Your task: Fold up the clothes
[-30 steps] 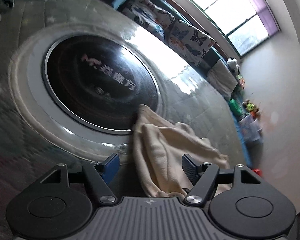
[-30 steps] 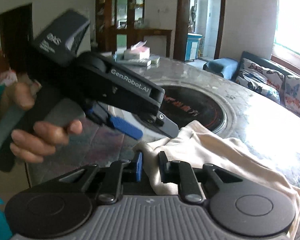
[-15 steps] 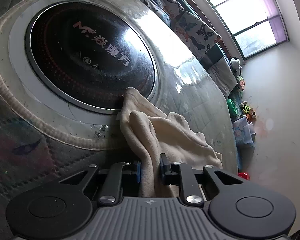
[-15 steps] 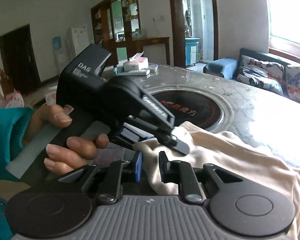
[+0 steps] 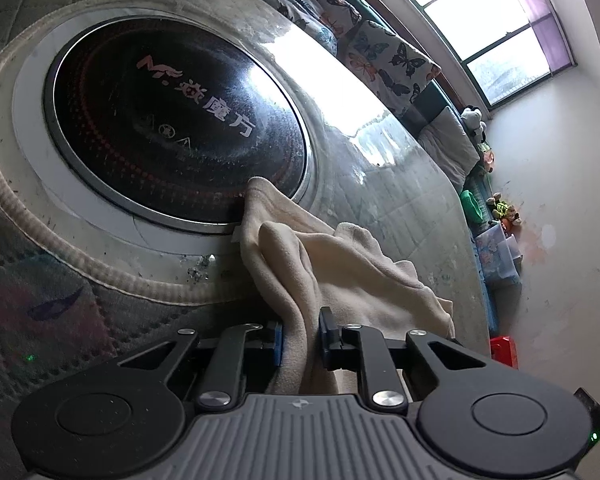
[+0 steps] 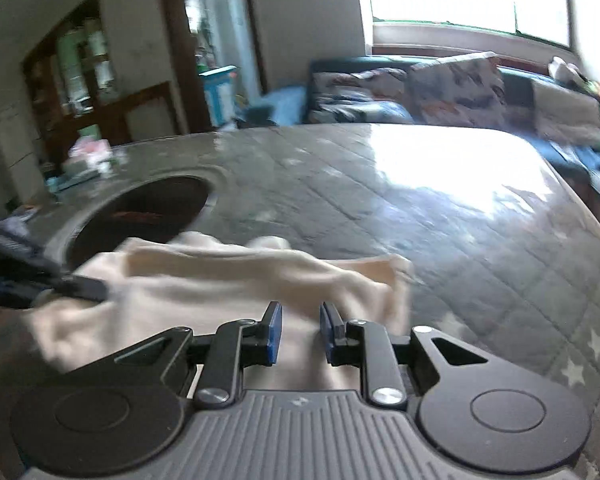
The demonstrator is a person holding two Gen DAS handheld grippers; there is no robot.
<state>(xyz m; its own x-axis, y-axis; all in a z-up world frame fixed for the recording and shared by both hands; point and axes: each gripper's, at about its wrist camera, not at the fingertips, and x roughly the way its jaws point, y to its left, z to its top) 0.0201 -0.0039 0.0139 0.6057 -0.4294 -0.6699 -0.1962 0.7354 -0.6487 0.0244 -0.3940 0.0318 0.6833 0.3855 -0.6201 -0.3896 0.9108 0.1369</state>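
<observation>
A cream cloth garment [image 5: 340, 264] lies bunched on the round table, its far corner touching the black hob's rim. My left gripper [image 5: 300, 336] is shut on a fold of the cloth, which runs up between the pads. In the right wrist view the cloth [image 6: 228, 280] stretches across the table, blurred by motion. My right gripper [image 6: 300, 332] is shut on its near edge, with cloth between the blue pads. The left gripper [image 6: 40, 280] shows at the left edge of that view, on the cloth's other end.
A round black induction hob [image 5: 172, 120] with a white ring sits in the middle of the grey quilted table [image 6: 420, 208]. A sofa with butterfly cushions [image 5: 380, 52] stands beyond the table under a window. Toys and boxes [image 5: 496, 232] lie on the floor.
My left gripper closed on a fold of the cloth. My right gripper, still holding the cloth, has swung to the right, away from the left gripper, and the cloth is now stretched between them.
</observation>
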